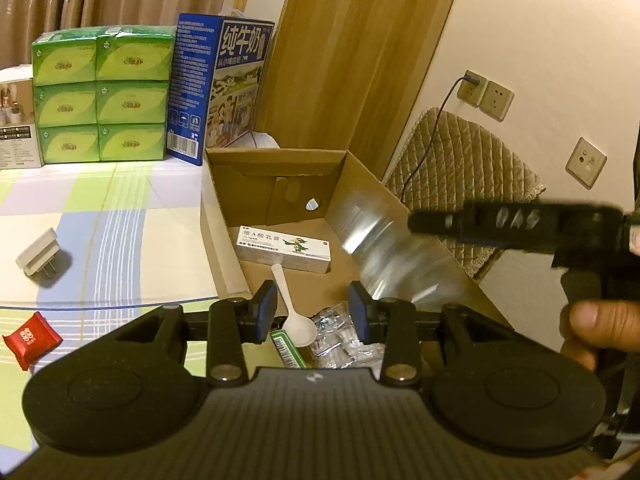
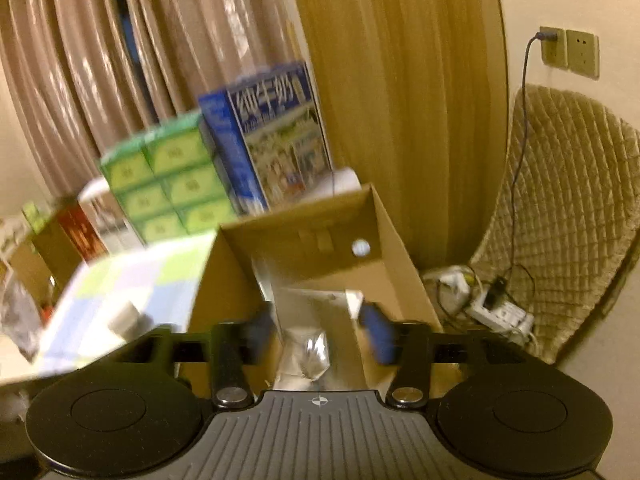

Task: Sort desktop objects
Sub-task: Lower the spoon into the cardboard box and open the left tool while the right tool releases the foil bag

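Right under my left tongs (image 1: 312,312) sits the white spoon (image 1: 294,320), lying in the cardboard box (image 1: 224,216) with some crinkly silver packets (image 1: 340,340) and a green-edged pack (image 1: 286,346) beside it. These tongs gape apart, nothing between the pads, hovering just above that pile. Over on my other side, the right tongs (image 2: 320,330) are over the same box with a clear plastic bottle (image 1: 384,248) at their tips, and it's blurred in both views. The pads look spread to either side of it, so I judge the grip is off or coming off, though I can't say for certain they aren't touching it. The bottle hangs tilted over the box's right side, above the white ointment carton (image 1: 284,248) lying on the box floor.

So several things are in the box, and the bottle looks nearly there. Left out on the checked tablecloth (image 1: 120,208): a white plug adapter (image 1: 38,258) and a red snack packet (image 1: 32,338), well apart from the box. Those are my guess for next.
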